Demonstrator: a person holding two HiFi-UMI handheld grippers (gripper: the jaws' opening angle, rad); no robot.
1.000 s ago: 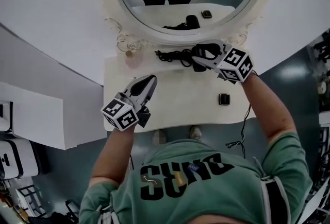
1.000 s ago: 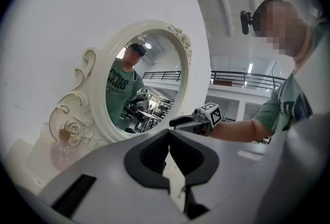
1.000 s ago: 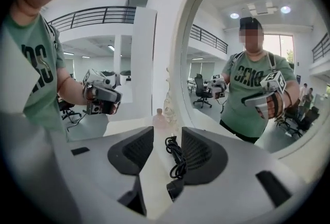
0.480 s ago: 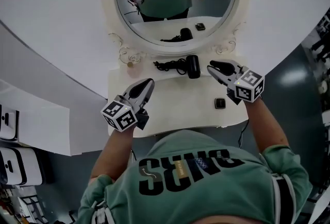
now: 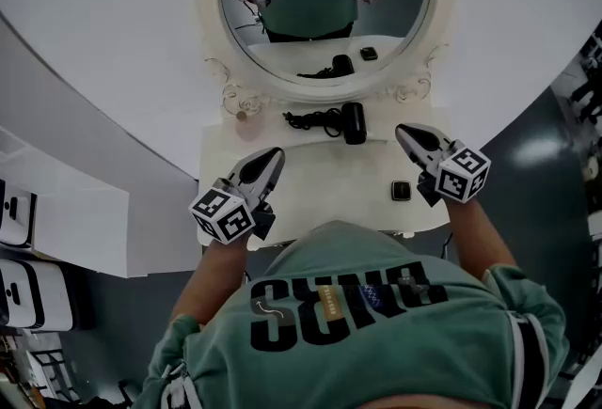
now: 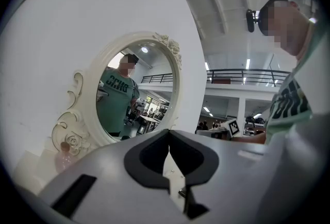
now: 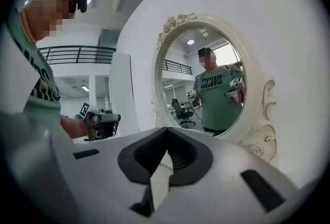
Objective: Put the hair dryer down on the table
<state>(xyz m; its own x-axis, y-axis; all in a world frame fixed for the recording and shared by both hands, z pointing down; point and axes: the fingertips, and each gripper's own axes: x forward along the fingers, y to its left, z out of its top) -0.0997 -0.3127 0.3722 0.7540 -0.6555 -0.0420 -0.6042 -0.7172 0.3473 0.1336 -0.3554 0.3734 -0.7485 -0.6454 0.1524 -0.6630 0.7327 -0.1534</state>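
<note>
The hair dryer [image 5: 353, 122] is lying on the table [image 5: 320, 180]. The left gripper [image 5: 274, 154] and right gripper [image 5: 403, 130] are hovering empty, jaws pressed together, the right's having just been closing.

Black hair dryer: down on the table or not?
Down. The black hair dryer lies on the white table below the oval mirror, cord bunched beside it, untouched.

The right gripper [image 5: 403, 131] is now drawn back from the hair dryer [image 5: 353, 121]. Its jaws have just been closing on nothing.
</note>
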